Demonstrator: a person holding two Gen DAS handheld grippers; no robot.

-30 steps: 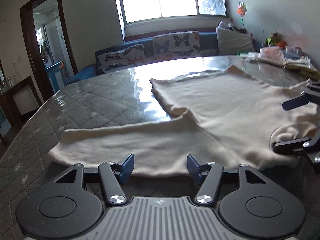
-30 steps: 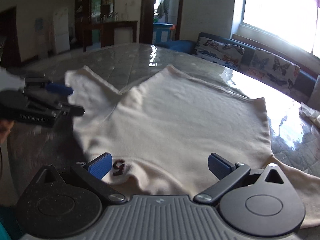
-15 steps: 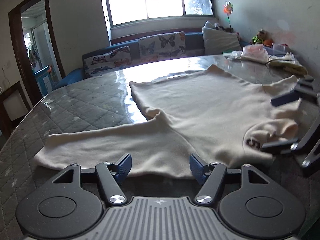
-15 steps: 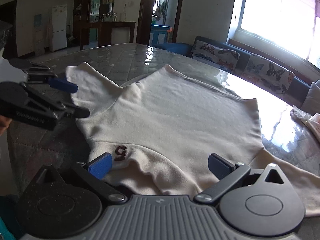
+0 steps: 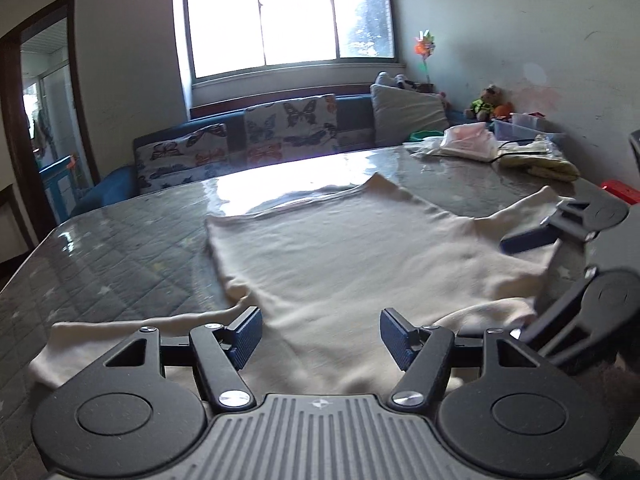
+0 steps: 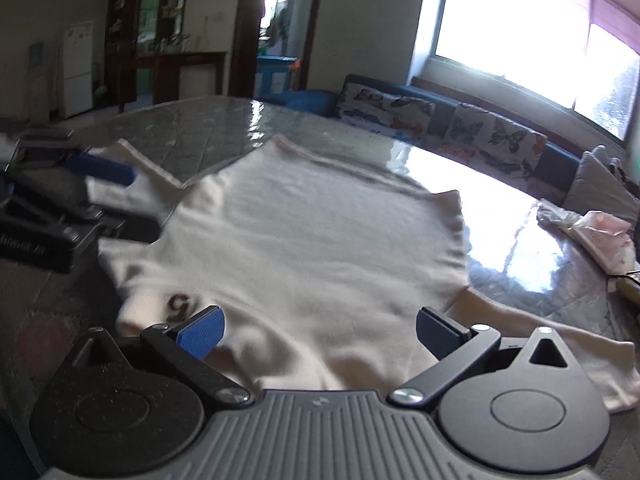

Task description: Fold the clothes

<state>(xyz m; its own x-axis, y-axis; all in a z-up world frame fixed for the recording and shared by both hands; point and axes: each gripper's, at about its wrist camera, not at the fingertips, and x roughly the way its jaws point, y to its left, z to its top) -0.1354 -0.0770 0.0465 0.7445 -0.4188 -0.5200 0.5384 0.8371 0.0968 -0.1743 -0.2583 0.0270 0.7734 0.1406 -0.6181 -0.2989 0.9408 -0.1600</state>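
A cream long-sleeved top (image 5: 360, 264) lay spread flat across the middle of a glossy quilted grey surface (image 5: 120, 256), back side up, with a small dark label (image 6: 179, 302) showing at the neckline in the lower left of the right wrist view. Laid out that way, body smoothed and sleeves out to either side, it appeared ready for a first fold rather than part way through one.

In the left wrist view the left claw (image 5: 320, 334) filled the bottom centre of the frame, its blue pads spread with only cloth beneath and nothing pinched; the jaws had just been opening a little. It sat near where one sleeve (image 5: 120, 330) ran off to the lower left, likely so that shoulder or sleeve could be picked up.

The right claw (image 6: 318, 332) sat at the bottom centre of its own view, jaws wide apart over the collar edge and gripping nothing, and it showed again at the right edge of the left wrist view. The other sleeve (image 6: 560, 344) trailed to the lower right there.

Both claws lined up along the neck end, probably for lifting it together.

A pile of other laundry (image 5: 472, 146) waited at the upper right, beyond the top, with a butterfly-patterned sofa (image 5: 248, 136) under the bright window behind
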